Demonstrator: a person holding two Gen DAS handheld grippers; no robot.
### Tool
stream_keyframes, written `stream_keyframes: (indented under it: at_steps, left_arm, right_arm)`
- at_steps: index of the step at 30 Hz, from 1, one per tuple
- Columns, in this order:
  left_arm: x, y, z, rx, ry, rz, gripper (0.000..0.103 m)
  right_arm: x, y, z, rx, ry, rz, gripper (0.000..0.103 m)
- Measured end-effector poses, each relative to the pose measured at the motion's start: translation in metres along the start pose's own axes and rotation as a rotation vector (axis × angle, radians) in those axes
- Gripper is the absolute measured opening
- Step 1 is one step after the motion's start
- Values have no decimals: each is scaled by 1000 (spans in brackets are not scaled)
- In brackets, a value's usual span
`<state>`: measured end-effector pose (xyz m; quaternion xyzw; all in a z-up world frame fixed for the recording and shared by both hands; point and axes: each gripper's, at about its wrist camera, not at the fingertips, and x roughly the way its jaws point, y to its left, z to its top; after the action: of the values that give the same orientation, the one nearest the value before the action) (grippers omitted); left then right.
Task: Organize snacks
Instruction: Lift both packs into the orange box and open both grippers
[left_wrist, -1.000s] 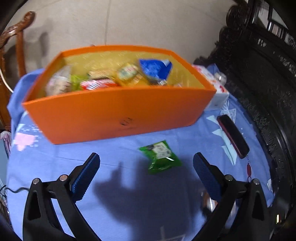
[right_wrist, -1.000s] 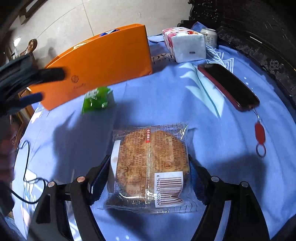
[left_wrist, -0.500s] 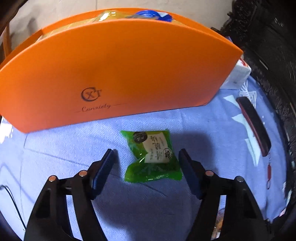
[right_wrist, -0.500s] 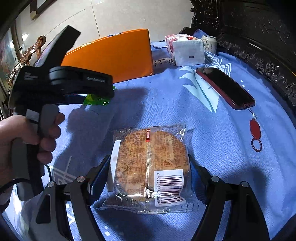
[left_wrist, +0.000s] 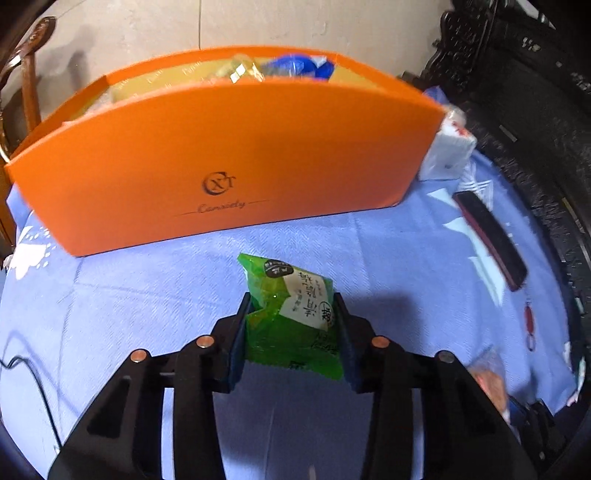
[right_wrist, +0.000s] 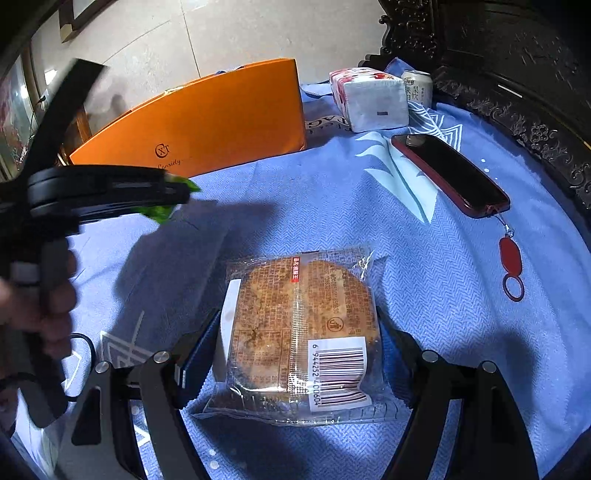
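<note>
The left hand-held gripper (left_wrist: 291, 314) pinches the green snack packet (left_wrist: 291, 317) by its soft, crinkly sides just short of the orange box (left_wrist: 229, 162), while the right hand-held gripper (right_wrist: 299, 332) clamps the light, crumbly-looking wrapped cake (right_wrist: 299, 332) across its edges.

A phone (right_wrist: 448, 173), tissue pack (right_wrist: 371, 99) and can (right_wrist: 417, 88) — all on blue cloth (right_wrist: 461, 295).

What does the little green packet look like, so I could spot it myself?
Find the big orange box on the blue tablecloth. In front of it, the left claw pinches the green snack packet. It is the only bright green wrapper, with a pale label; the other held snack is a brown cake.
</note>
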<state>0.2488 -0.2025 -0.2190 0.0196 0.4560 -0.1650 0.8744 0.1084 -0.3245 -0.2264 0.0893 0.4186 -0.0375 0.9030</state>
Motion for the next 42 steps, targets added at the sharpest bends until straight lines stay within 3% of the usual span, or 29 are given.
stream_keyframes:
  at_steps: [10,17,22,25,33,35,37,39,42]
  left_arm:
    - [-78,34,-27,-36,-90,-22,40]
    - [-131,69,-10,-61,-190,3,40]
    - [-157,83,26,-47,-270,10,40]
    - [-168,88,56,-30,-318,13,40]
    - [-170,95,147,23,-402,39,40]
    - [-163,97,170,38,-399,55,45]
    - [-153,102,191,29,-396,84,99]
    - [-151,103,200,3,-409,144,99]
    - [-157,104,196,11,-431,119,99]
  right_arm:
    - [0,0,0,-12,-2,-11,79]
    - [-29,13,16,-14,-55,30,79]
    - [-68,31,65,-46,-195,95,79]
    - [-85,43,113,-71,-286,134,79]
    - [-80,75,234,-145,-428,145,79]
    - [-69,81,259,-156,-418,158,79]
    - [-49,85,284,-162,-356,165,83]
    - [-42,86,293,-139,-352,120,93]
    - [-48,85,288,-142,-390,133,96]
